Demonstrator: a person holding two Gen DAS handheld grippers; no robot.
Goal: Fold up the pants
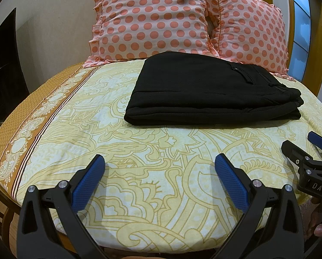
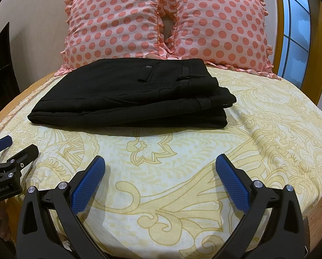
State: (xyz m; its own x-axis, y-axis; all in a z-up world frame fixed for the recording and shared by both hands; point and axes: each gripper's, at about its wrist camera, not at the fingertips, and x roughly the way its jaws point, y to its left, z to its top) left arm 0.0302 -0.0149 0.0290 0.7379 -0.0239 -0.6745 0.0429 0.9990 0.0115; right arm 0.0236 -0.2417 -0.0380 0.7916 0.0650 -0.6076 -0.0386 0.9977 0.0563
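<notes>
Black pants [image 1: 206, 88] lie folded in a flat stack on the bed, waistband and pocket button on top, toward the right; they also show in the right wrist view [image 2: 130, 95]. My left gripper [image 1: 159, 161] is open and empty, over the sheet well short of the pants. My right gripper [image 2: 161, 161] is open and empty, likewise in front of the pants. The right gripper also shows at the right edge of the left wrist view [image 1: 305, 146]; the left gripper shows at the left edge of the right wrist view [image 2: 16, 146].
The bed has a yellow patterned sheet [image 1: 161, 151] with an orange border on the left. Two pink polka-dot pillows [image 1: 152, 19] [image 2: 221, 23] stand behind the pants. A wooden headboard and a window [image 2: 294, 26] are at right. A dark screen [image 1: 3, 64] stands at left.
</notes>
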